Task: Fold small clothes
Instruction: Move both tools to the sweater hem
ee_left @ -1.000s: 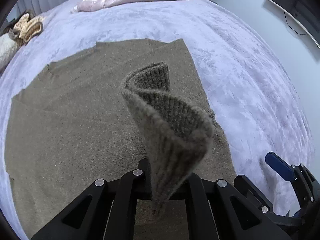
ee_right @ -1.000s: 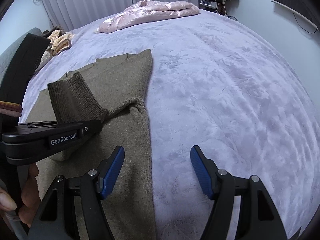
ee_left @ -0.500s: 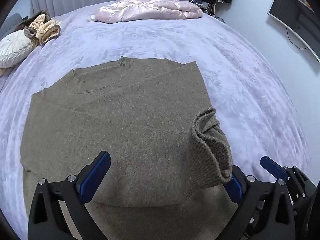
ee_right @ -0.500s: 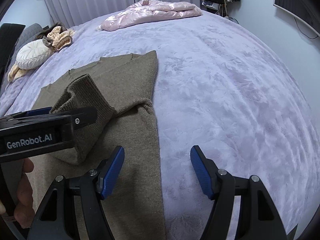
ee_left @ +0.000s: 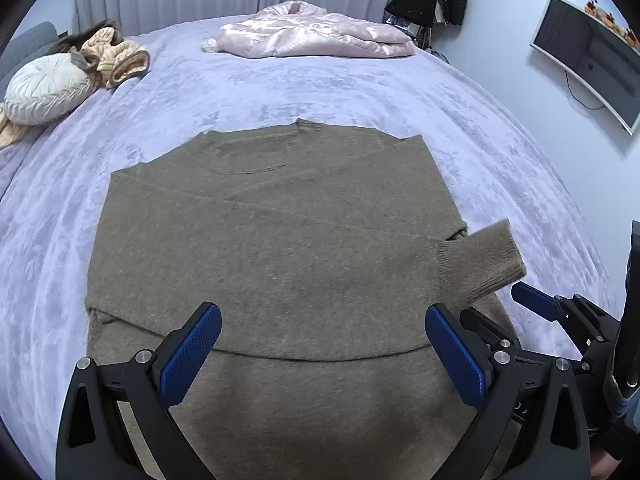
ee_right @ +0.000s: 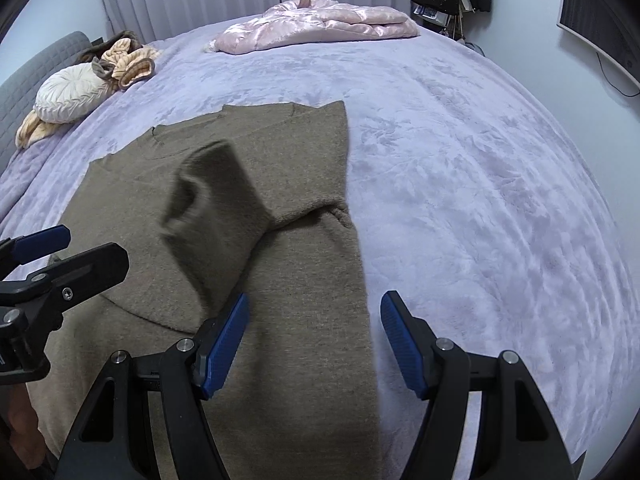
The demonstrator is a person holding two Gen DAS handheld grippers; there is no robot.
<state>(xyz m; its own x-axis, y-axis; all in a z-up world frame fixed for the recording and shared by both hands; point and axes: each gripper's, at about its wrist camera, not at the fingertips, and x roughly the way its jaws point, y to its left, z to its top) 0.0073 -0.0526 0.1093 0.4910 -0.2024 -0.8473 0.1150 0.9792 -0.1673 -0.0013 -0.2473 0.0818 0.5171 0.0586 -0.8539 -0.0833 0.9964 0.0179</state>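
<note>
Under both hand-held grippers point(ee_left: 320, 354) point(ee_right: 314, 344), sweater point(ee_left: 280, 248)

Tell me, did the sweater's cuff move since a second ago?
Yes. The cuff left the left gripper and dropped right, toward the sweater's side edge.

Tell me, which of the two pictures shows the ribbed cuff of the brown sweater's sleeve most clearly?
The left wrist view: there the cuff sticks out past the brown sweater over the lilac bedspread, its ribbing readable though slightly soft. The right wrist view shows the same cuff only as a motion-blurred fold against the sweater body.
</note>
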